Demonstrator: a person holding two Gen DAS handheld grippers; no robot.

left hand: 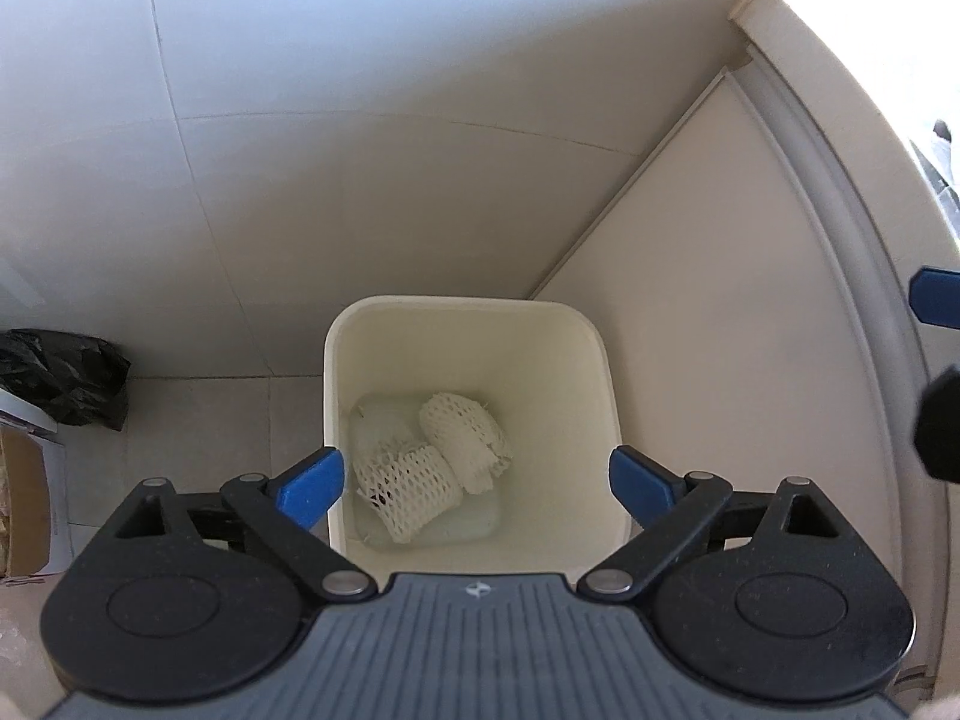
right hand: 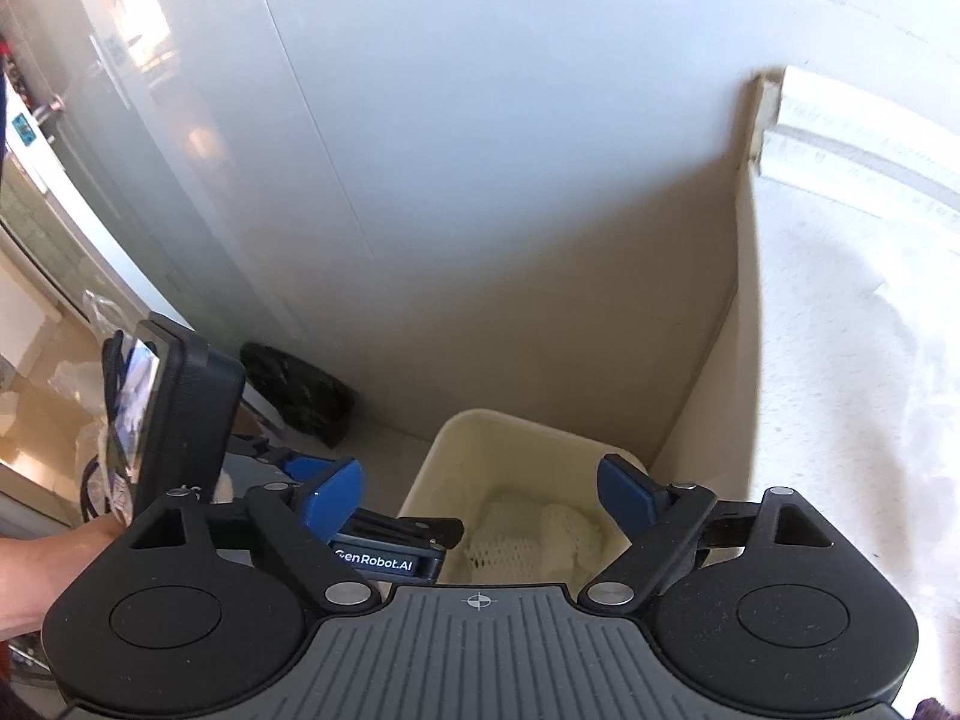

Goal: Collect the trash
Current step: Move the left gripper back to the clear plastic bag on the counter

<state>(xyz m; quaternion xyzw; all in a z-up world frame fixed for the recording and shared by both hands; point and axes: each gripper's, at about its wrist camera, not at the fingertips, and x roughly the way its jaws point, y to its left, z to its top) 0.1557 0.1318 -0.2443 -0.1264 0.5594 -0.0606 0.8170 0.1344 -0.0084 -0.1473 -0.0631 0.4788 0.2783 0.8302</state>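
Straight below my left gripper [left hand: 475, 483], fingers apart and empty, sits the bin [left hand: 468, 324] holding foam nets [left hand: 432, 468]; right gripper [right hand: 480, 504] also gapes empty.

The left wrist view looks steeply down from above into the cream bin [left hand: 468, 360], close over its open mouth, facing the wall corner beyond. The right wrist view sits just right of it and farther back, tilted less steeply, so the bin [right hand: 444, 450] lies low and centre. Both views share the bin, the foam netting [left hand: 432, 468] inside, and the black bag [left hand: 66, 378] at far left.
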